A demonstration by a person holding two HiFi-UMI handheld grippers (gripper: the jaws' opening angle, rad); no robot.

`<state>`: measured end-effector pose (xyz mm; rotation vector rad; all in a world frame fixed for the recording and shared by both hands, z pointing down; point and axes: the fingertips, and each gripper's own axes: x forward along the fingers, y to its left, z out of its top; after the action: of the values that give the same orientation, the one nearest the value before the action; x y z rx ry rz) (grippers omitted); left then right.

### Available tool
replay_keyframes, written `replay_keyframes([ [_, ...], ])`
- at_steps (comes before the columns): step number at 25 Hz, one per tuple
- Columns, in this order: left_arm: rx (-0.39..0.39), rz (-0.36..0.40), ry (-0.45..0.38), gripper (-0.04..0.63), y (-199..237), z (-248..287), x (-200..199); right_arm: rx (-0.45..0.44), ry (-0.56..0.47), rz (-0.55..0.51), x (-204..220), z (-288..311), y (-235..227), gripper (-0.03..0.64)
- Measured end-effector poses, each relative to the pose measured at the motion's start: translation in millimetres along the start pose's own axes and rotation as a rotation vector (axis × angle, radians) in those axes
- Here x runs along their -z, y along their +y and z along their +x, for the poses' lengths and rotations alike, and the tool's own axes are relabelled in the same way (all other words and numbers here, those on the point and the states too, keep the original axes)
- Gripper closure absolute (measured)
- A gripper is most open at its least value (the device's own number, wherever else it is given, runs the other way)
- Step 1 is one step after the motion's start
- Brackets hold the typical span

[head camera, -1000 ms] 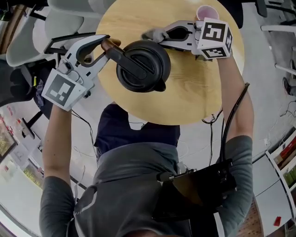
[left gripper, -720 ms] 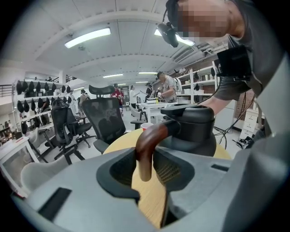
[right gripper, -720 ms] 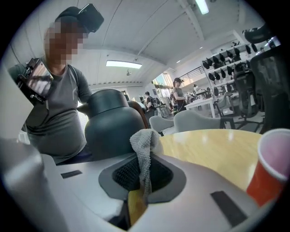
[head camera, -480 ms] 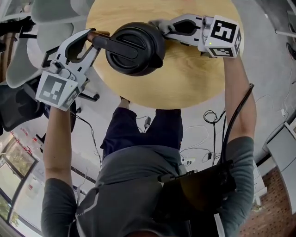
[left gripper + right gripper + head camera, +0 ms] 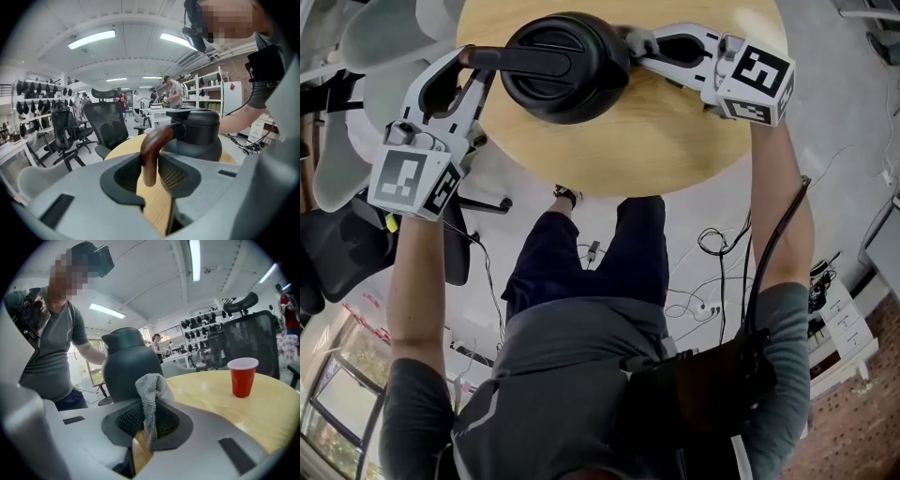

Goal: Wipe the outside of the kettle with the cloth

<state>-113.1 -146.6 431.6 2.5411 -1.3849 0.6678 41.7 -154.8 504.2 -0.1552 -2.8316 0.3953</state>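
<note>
A matte black kettle stands on the round wooden table. Its brown wooden handle sits clamped between the jaws of my left gripper, which comes in from the kettle's left. My right gripper is shut on a grey knitted cloth and holds it against the kettle's right side. In the head view the cloth shows as a small grey wad between the gripper tip and the kettle body.
A red plastic cup stands on the table to the right in the right gripper view. Office chairs stand beyond the table's far side. Cables lie on the floor below the table edge.
The right gripper with the cloth has slid round the kettle's side. The left gripper has kept its hold on the handle. The head camera has shifted, so everything sits higher in the view.
</note>
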Motion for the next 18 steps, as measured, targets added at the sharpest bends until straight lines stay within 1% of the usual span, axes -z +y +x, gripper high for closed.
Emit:
replay_keyframes([
  [4,0.015,-0.012,-0.005,0.482,1.4,-1.6,11.4,0.099,-0.03,0.024,6.2,-2.1,9.9,0.561],
  [8,0.046,0.033,-0.001,0.483,-0.9,-2.6,6.4,0.186,-0.052,0.037,7.8,-4.9,22.8,0.561],
  [10,0.063,0.035,-0.008,0.483,-3.5,-5.9,6.7,0.225,-0.055,0.042,10.4,-6.0,31.8,0.561],
  [15,0.076,0.019,-0.02,0.485,-5.3,-11.7,8.4,0.296,-0.089,0.073,15.4,-2.4,43.2,0.561],
  [18,0.084,0.005,-0.019,0.485,-7.0,-12.9,8.6,0.323,-0.103,0.086,16.7,-0.3,48.2,0.561],
])
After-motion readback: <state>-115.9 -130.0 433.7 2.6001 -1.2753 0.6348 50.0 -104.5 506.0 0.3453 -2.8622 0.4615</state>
